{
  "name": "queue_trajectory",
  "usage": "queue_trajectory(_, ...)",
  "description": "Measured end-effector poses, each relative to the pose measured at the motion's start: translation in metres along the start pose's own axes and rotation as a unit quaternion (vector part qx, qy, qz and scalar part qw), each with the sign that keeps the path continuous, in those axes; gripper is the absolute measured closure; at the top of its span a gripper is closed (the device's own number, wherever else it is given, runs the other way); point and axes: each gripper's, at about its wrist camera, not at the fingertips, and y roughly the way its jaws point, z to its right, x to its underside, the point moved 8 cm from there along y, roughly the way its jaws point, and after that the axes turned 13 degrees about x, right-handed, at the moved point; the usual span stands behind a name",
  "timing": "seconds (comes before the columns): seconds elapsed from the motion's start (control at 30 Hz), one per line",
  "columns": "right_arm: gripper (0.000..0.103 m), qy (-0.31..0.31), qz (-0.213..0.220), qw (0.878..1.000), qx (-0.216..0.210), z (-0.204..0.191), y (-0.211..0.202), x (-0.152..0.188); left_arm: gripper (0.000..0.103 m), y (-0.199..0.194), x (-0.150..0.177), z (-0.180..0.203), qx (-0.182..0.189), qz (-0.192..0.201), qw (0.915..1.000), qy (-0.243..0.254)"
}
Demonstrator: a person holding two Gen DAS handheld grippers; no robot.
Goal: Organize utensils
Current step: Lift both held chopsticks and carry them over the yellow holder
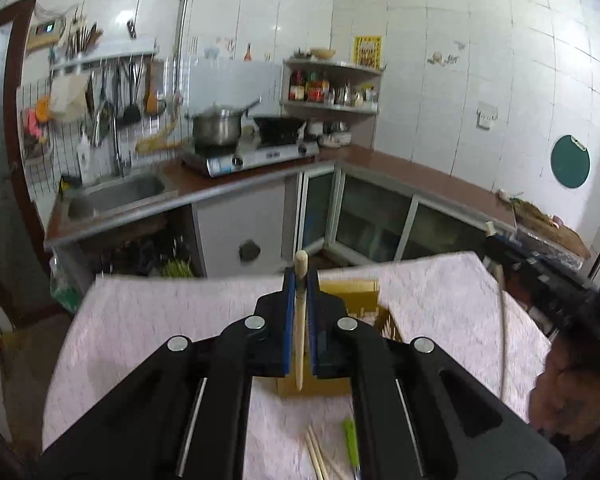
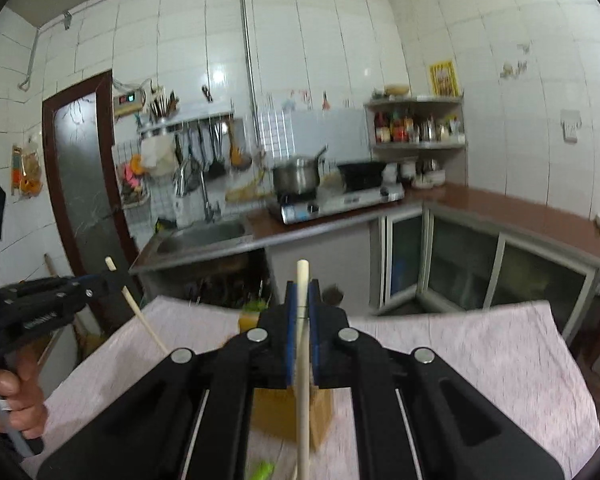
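The left black two-finger gripper (image 1: 300, 280) is clamped on a pale wooden chopstick (image 1: 299, 332), its blue-padded fingers (image 1: 289, 312) pressed against the stick on both sides. The chopstick stands nearly upright, its blunt end above the fingertips and its thinner end hanging down over a tan wooden utensil box (image 1: 364, 312) on the table covered in a pale pink mottled cloth (image 1: 160, 320). The right black two-finger gripper (image 2: 302, 292) grips a second pale wooden chopstick (image 2: 303, 360) the same way — upright between its blue pads, above the same tan box (image 2: 288, 412). From the right wrist view the left gripper (image 2: 112, 278) shows at the left edge, its stick (image 2: 140, 312) slanted over the cloth (image 2: 460, 360). On the cloth near the camera lie more loose wooden chopsticks (image 1: 316, 452) and a bright green-handled utensil (image 1: 350, 440), just beside them.
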Motion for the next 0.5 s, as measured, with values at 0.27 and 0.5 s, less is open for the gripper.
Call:
queue_trajectory(0.27, 0.097, 0.024, 0.049, 0.998, -0.023, -0.019, 0.052, -0.032, 0.099, 0.029, -0.053, -0.007, 0.004, 0.011, 0.9999, 0.004)
queue_trajectory(0.5, 0.097, 0.037, 0.052, 0.998, -0.025, -0.021, 0.089, -0.037, 0.099, 0.047, -0.089, -0.016, 0.009, 0.024, 0.9996, 0.009)
